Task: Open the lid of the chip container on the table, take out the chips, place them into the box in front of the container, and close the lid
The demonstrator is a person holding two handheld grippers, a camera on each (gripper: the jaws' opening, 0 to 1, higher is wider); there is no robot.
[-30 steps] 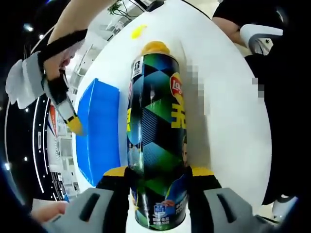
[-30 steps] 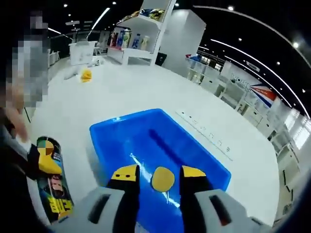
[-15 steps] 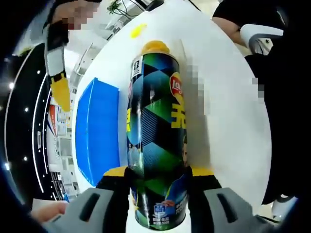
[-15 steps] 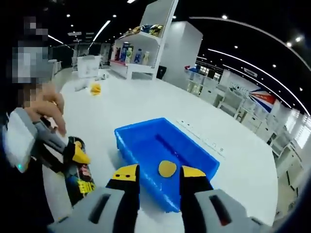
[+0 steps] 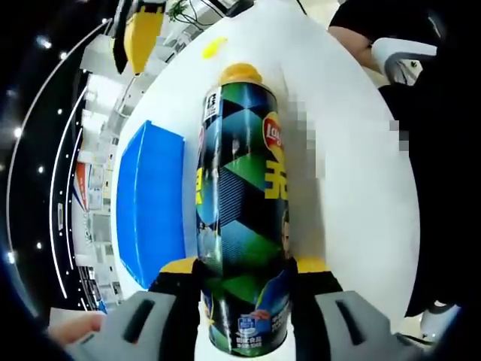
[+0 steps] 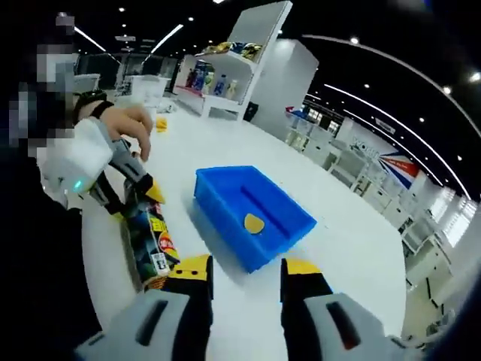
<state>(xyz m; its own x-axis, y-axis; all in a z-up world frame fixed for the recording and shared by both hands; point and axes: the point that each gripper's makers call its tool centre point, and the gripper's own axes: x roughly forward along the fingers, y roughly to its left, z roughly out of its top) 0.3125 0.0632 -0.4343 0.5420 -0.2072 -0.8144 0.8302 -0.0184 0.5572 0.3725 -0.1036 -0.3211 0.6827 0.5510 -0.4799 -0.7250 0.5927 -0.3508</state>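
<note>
The dark green chip can [image 5: 240, 203] sits between my left gripper [image 5: 244, 267] jaws, which are shut on its near end; its far end [image 5: 240, 73] is yellow. In the right gripper view the same can [image 6: 149, 241] lies low over the white table, held by the left gripper [image 6: 139, 204] and a person's hand. The blue box [image 6: 252, 210] stands just right of the can with one yellow chip [image 6: 254, 223] inside. My right gripper [image 6: 244, 274] is open and holds nothing, well back from the box. Its yellow fingertip [image 5: 143, 30] shows in the left gripper view.
The blue box [image 5: 150, 203] lies left of the can on the round white table [image 5: 353, 188]. A small yellow object [image 5: 214, 47] rests farther back. White shelves with goods [image 6: 225, 68] stand beyond the table. A seated person [image 5: 368, 37] is at the far edge.
My right gripper has drawn back and up from the blue box, leaving the chip lying in it. The left gripper and the can have not moved.
</note>
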